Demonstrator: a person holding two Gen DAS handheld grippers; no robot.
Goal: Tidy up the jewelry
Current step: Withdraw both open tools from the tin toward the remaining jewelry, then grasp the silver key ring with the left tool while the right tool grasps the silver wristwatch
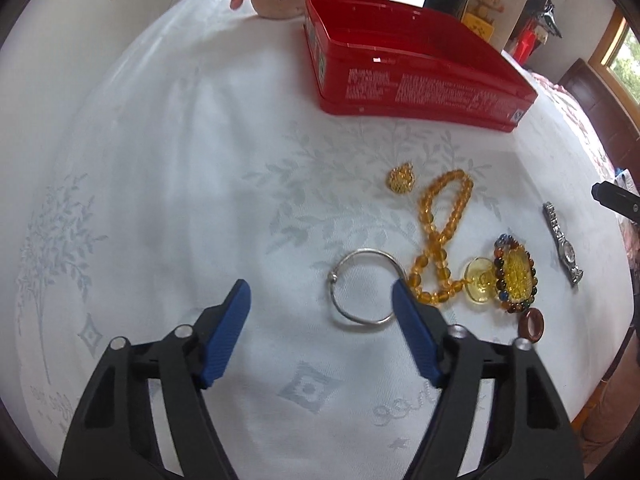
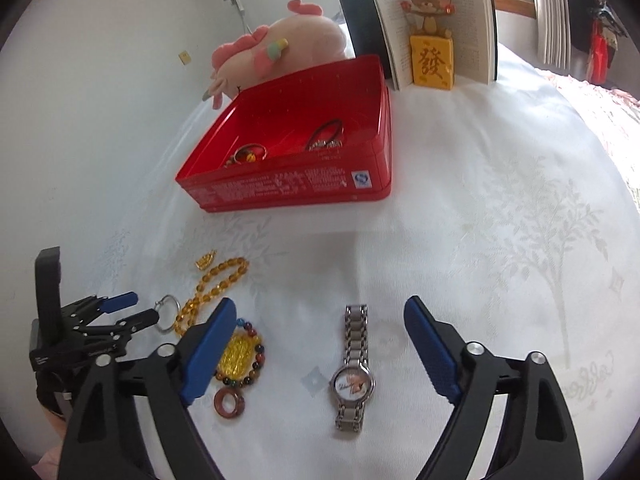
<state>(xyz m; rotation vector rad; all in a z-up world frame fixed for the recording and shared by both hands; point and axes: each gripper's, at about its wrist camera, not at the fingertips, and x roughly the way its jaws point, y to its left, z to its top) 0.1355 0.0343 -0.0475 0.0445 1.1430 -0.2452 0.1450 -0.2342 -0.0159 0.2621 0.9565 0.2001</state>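
Observation:
A silver bangle (image 1: 362,288) lies on the white cloth, between my left gripper's open blue fingers (image 1: 320,308). Beside it lie an amber bead necklace (image 1: 440,232), a gold pendant (image 1: 400,178), a multicolour bead bracelet with a yellow charm (image 1: 514,276), a brown ring (image 1: 532,323) and a silver watch (image 2: 354,368). My right gripper (image 2: 320,340) is open, its fingers on either side of the watch and above it. A red tin (image 2: 296,188) farther back holds several jewelry pieces (image 2: 326,136). The left gripper also shows in the right wrist view (image 2: 140,310).
A pink plush toy (image 2: 280,44) lies behind the tin. An open book (image 2: 436,20) with a yellow mouse figurine (image 2: 432,56) stands at the back right. A dark wooden chair back (image 1: 592,92) is past the table's right edge.

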